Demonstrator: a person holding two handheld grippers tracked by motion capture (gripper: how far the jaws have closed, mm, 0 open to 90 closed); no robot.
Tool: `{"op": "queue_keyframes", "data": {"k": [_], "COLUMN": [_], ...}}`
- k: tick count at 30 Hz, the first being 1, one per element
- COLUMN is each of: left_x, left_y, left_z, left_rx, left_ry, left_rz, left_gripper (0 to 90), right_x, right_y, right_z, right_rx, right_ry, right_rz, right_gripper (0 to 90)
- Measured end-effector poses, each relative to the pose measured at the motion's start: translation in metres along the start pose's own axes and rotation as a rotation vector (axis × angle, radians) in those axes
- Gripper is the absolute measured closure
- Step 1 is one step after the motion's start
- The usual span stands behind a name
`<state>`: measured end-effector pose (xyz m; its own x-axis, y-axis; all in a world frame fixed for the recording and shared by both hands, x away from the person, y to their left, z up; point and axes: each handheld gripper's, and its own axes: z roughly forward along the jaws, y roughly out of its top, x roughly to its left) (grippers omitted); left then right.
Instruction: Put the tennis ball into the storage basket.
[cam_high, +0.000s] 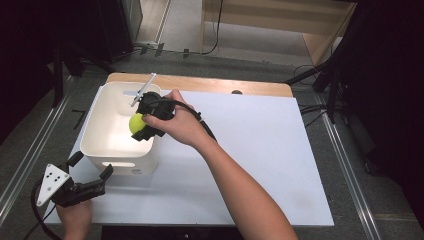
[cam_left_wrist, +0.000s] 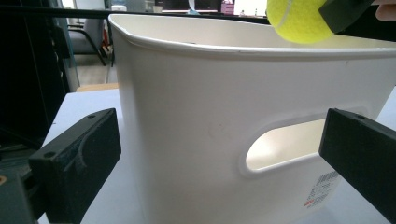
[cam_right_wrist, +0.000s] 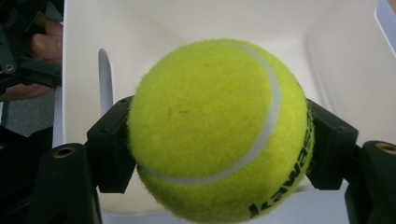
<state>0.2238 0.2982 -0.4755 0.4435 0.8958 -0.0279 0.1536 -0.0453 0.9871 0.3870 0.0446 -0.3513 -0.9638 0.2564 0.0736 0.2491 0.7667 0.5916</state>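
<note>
Ball: a fuzzy yellow-green tennis ball (cam_right_wrist: 217, 128) with a white curved line and black letters on it. It is up in the air over the near right corner of the bin, at the height of the rim. It is not lying on anything.
Right gripper: the black right gripper (cam_high: 143, 128) pinches the ball. One black jaw presses on each side of the ball, as the right gripper view shows close up.
Right hand: the person's right hand (cam_high: 177, 123) holds this gripper from the right side, with the bare arm reaching across the table. A black cable runs back from it along the wrist.
Bin: a white plastic bin (cam_high: 102, 114) with round corners and a long handle hole in its near wall. It stands on the left part of the table. A small sticker with stripes is low on the near wall.
Left gripper: the black left gripper (cam_high: 90, 165) with a grey three-cornered plate sits just in front of the bin. Its jaws are spread wide apart and hold nothing. In the left gripper view the near bin wall shows between them, and they do not touch it.
Table: a flat white table top (cam_high: 260, 150) with a wooden edge at the far side.
</note>
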Motion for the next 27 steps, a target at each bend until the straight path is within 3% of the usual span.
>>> {"op": "queue_keyframes", "data": {"k": [13,18,27], "left_x": [0.0,0.0,0.0], "left_y": [0.0,0.0,0.0], "left_z": [0.0,0.0,0.0], "left_rx": [0.002,0.001,0.001], "left_ry": [0.0,0.0,0.0], "left_rz": [-0.002,-0.002,-0.001], "left_gripper": [0.0,0.0,0.0], "right_x": [0.003,0.003,0.007], "right_y": [-0.003,-0.005,-0.008], "right_z": [0.012,0.016,0.026], "right_rx": [0.026,0.019,0.062], "right_ry": [0.004,0.018,0.01], "right_rz": [-0.025,-0.06,-0.089], "right_gripper": [23.3,23.3,21.8]}}
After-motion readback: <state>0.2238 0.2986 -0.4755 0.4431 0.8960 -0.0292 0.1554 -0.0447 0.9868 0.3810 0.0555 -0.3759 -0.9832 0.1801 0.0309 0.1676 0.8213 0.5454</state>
